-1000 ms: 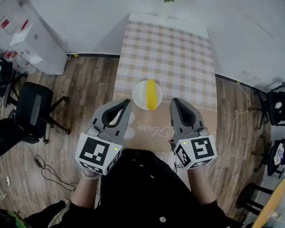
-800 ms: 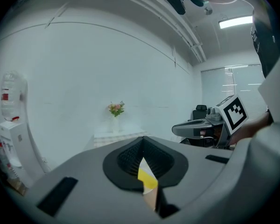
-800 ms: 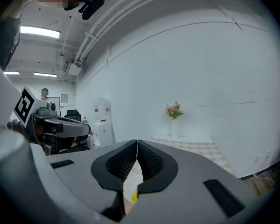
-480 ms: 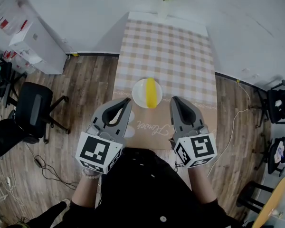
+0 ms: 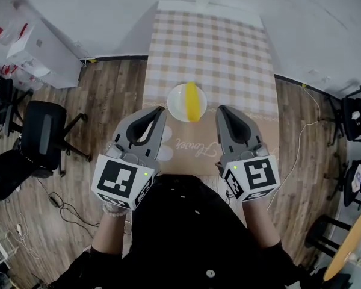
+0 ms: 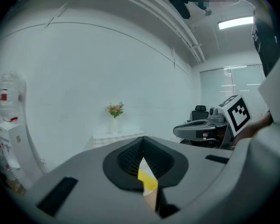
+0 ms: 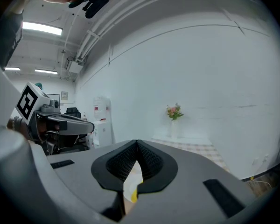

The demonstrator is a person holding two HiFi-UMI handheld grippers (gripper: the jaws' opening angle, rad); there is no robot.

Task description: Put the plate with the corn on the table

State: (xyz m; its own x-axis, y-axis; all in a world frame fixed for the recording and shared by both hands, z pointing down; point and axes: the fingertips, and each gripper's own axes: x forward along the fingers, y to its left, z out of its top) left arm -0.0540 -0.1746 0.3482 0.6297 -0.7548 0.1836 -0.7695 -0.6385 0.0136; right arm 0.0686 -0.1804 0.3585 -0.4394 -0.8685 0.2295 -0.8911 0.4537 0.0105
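Observation:
A white plate (image 5: 178, 105) carrying a yellow corn cob (image 5: 194, 101) rests on the checked tablecloth of the table (image 5: 228, 53), near its front end. Both grippers hover side by side in front of the plate, apart from it. My left gripper (image 5: 160, 111) is shut and empty, just left of the plate. My right gripper (image 5: 222, 110) is shut and empty too, just right of it. In the left gripper view the jaws (image 6: 142, 139) meet, and the corn (image 6: 147, 180) shows through the gap beneath. The right gripper view shows the same: jaws (image 7: 136, 143) closed, a sliver of corn (image 7: 133, 196) below.
A vase of flowers (image 6: 115, 111) stands at the table's far end against the white wall. A black office chair (image 5: 42, 138) and a white cabinet (image 5: 39, 47) stand left of the table. More chairs (image 5: 358, 125) and a round wooden table (image 5: 343, 251) are on the right; cables lie on the floor.
The head view has shifted slightly, so the table sits a touch higher in the picture. The grippers and the plate keep their places.

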